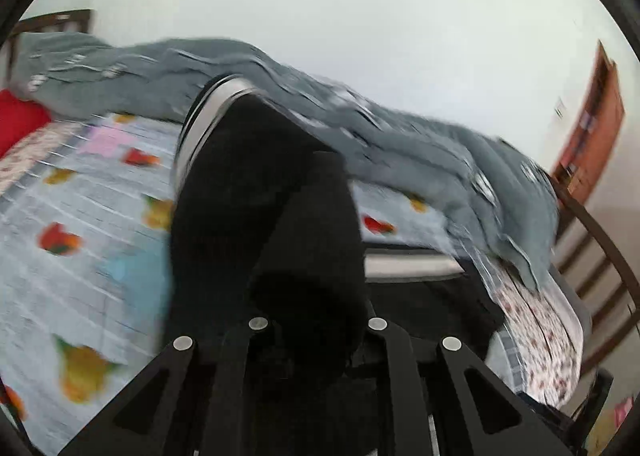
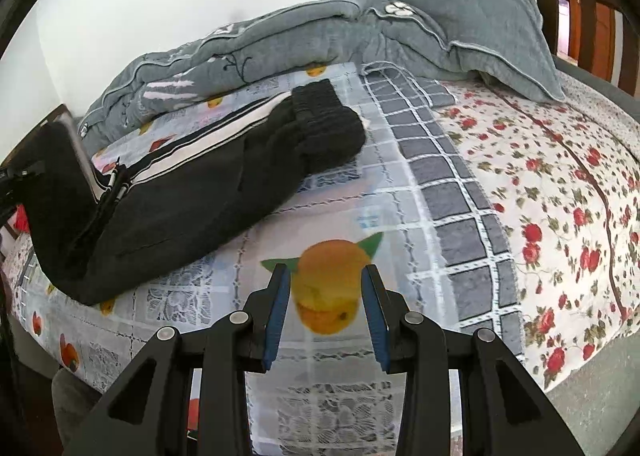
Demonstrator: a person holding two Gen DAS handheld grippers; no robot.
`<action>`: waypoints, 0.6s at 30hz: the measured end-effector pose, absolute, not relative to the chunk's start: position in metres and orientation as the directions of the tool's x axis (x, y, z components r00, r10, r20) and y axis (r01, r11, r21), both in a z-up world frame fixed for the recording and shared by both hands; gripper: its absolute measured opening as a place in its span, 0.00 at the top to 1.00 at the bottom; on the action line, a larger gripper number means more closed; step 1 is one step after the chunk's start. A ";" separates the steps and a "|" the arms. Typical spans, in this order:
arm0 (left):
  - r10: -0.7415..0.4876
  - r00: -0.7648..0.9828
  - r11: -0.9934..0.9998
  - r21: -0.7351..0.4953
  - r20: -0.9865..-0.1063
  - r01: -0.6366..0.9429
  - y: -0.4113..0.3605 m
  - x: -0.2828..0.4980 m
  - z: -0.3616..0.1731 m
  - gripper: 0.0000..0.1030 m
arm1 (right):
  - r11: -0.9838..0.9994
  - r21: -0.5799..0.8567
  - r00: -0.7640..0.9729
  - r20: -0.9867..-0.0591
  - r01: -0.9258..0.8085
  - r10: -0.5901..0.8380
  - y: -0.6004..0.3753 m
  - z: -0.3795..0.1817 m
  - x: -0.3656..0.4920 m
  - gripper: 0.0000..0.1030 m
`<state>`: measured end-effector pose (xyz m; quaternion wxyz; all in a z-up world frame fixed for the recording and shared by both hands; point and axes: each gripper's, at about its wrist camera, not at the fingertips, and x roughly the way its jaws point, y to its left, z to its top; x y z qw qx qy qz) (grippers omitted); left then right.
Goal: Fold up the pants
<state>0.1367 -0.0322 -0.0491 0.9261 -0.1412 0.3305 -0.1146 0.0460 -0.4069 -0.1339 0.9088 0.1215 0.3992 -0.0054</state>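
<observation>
While the bed (image 2: 500, 192) carries a grey quilt (image 2: 400, 28) along its far side, the pants (image 2: 180, 192) (black, white side stripes) lie across the fruit-print sheet. At one end, the left gripper (image 1: 316, 320) is clamped on a lifted fold of them; the right gripper (image 2: 326, 296) hangs part-open over bare sheet, holding nothing. Judging by this, fold 1 is underway: carry that end over to the cuffs.

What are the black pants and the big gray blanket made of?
The pants look like soft, matte knit cloth, with ribbed cuffs and a white side stripe. The blanket looks like padded, quilted cotton, puffy with stitched lines. Exact fibers can't be told.
</observation>
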 end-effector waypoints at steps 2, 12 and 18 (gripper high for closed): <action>-0.350 0.711 0.923 -0.354 -0.610 0.150 -0.063 0.140 -0.073 0.86 | 0.970 0.222 0.673 -0.733 0.104 0.095 -0.409 -0.134 0.045 0.64; -0.494 0.553 0.869 -0.385 -0.670 0.310 -0.103 0.127 -0.115 0.49 | 0.977 0.213 0.663 -0.730 -0.007 0.164 -0.393 -0.129 0.050 0.59; -0.439 0.681 0.897 -0.325 -0.586 0.298 -0.049 0.084 -0.079 0.31 | 0.933 0.342 0.674 -0.664 -0.110 0.324 -0.368 -0.115 0.084 0.47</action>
